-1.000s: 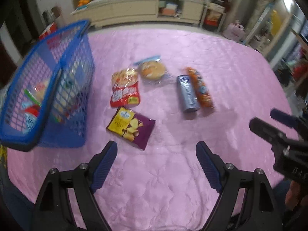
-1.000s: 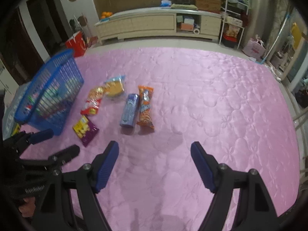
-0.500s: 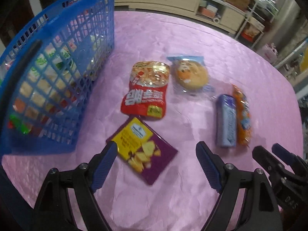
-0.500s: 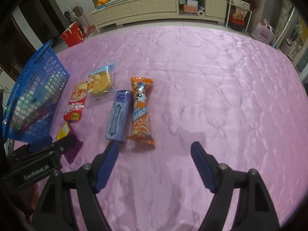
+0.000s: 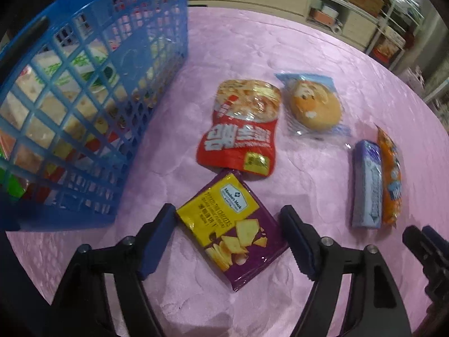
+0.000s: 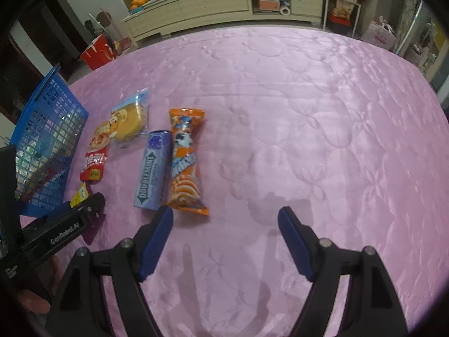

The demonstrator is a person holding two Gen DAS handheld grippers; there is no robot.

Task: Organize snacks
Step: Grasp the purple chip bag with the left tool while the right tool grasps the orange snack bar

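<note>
Pointing steeply down, the left claw (image 5: 227, 233) has just been narrowing around the purple cracker packet (image 5: 234, 231), pads not yet pressing. Beside it, the right claw (image 6: 224, 236) hangs spread wide over bare pink table (image 6: 308, 140).

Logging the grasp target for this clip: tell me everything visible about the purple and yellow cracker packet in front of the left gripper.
The purple and yellow cracker packet is a flat, glossy, roughly square foil pouch: yellow upper half with a white brand badge, purple lower half picturing crackers and chips. It lies flat, turned diamond-wise, on the pink quilted cloth, its top corner at or just under the red snack pouch. The left gripper brackets it, jaws just closing; the left pad looks to be at its corner, the right pad appears just clear.
</note>
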